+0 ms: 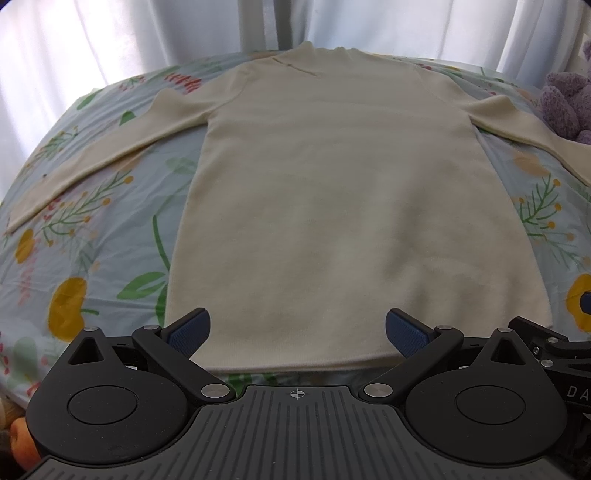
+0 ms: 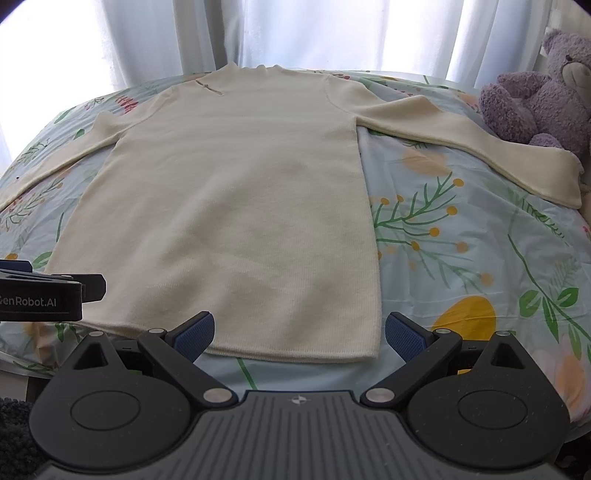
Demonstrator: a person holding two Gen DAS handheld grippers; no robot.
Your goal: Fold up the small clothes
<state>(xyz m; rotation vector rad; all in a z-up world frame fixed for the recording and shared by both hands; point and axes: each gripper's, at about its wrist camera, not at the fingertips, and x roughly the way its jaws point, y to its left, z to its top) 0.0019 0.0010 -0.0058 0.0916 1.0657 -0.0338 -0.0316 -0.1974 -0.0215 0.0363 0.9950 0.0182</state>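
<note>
A cream long-sleeved sweater [image 1: 332, 192] lies flat on a floral bedsheet [image 1: 92, 258], collar far from me, both sleeves spread out to the sides. It also shows in the right wrist view [image 2: 229, 206]. My left gripper [image 1: 297, 330] is open and empty, hovering just above the sweater's near hem. My right gripper [image 2: 299, 332] is open and empty above the hem's right corner. The left gripper's body shows at the left edge of the right wrist view [image 2: 40, 295].
A purple teddy bear [image 2: 539, 103] sits at the far right, touching the right sleeve's cuff [image 2: 554, 173]. White curtains [image 2: 295, 33] hang behind the bed. The floral sheet [image 2: 461, 240] lies bare right of the sweater.
</note>
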